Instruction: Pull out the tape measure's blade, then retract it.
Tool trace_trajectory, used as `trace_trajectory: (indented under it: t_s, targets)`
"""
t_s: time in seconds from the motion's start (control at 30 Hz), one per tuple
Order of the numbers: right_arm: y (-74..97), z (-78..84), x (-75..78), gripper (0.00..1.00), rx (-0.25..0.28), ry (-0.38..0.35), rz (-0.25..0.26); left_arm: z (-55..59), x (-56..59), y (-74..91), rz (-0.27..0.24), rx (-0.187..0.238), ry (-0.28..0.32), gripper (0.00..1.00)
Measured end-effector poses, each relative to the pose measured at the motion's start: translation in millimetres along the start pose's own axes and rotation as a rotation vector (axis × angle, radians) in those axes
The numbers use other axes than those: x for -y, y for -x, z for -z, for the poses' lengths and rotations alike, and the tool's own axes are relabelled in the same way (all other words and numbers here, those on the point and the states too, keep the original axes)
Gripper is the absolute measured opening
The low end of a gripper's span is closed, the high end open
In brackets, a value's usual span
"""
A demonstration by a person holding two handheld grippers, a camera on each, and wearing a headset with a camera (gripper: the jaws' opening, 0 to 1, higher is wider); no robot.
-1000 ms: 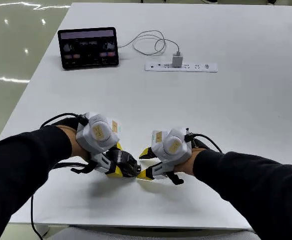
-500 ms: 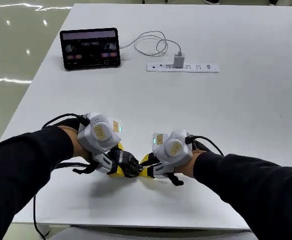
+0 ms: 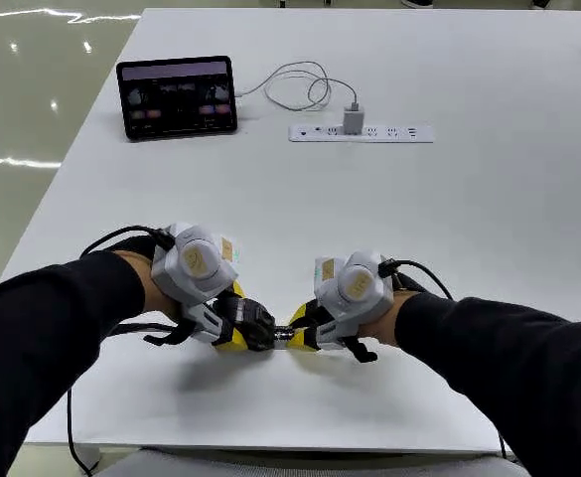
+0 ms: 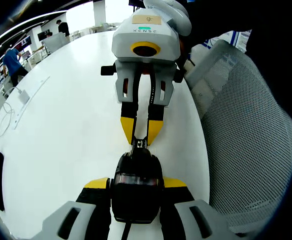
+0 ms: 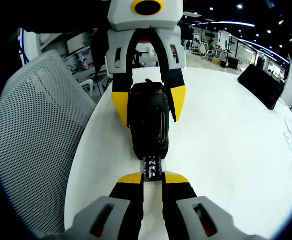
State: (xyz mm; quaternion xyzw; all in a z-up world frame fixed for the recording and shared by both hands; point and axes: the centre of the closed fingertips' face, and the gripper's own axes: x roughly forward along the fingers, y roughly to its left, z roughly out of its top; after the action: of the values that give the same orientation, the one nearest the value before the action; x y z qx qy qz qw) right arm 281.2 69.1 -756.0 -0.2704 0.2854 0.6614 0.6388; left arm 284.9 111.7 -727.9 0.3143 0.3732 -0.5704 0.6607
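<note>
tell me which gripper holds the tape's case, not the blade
The left gripper: it clamps the black case, while the right gripper pinches the short bit of blade sticking out.

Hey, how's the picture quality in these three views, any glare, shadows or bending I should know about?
Head view: sharp and evenly lit, soft shadows on the table, glare streaks on the glossy floor. Left gripper view: fisheye curves the table edge; the tape measure looms large. Right gripper view: ceiling lights streak, yet the blade markings read clearly.
</note>
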Motion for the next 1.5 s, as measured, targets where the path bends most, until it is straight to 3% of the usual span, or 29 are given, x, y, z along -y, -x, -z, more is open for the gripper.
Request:
trace_trajectory:
  t_s: [0.3, 0.57, 0.67, 0.73, 0.8, 0.87, 0.97, 1.5]
  targets:
    - [5.1, 5.7, -0.7, 0.08, -0.004, -0.010, -0.008, -0.6, 0.6, 0.3, 0.001, 0.003, 0.001, 0.33]
    - [3.9, 5.0, -1.1, 0.11, -0.004, 0.026, 0.006, -1.1, 0.9, 0.5, 0.002, 0.013, 0.013, 0.34]
    - [1.0, 4.4, 1.1, 0.16, -0.023, 0.006, 0.027, -1.5, 0.7, 0.2, 0.001, 0.017, 0.016, 0.34]
    - [-3.3, -4.0, -3.4, 0.21, 0.007, -0.009, 0.009, -1.4, 0.8, 0.1, 0.001, 0.016, 0.013, 0.34]
    - [-7.4, -7.1, -5.3, 0.17, 0.005, 0.004, 0.008, -1.5, 1.0, 0.1, 0.001, 0.015, 0.014, 0.34]
    - [-12.8, -5.7, -1.2, 0.13, -0.014, 0.027, 0.043, -1.4, 1.1, -0.1, -0.003, 0.015, 0.011, 0.34]
    - [-6.8, -6.2, -0.9, 0.12, 0.020, -0.022, 0.023, -1.3, 1.1, 0.2, -0.006, 0.017, 0.012, 0.34]
    - [-0.2, 4.2, 1.2, 0.10, -0.001, -0.020, 0.012, -0.9, 0.0, 0.8, -0.003, 0.032, 0.018, 0.34]
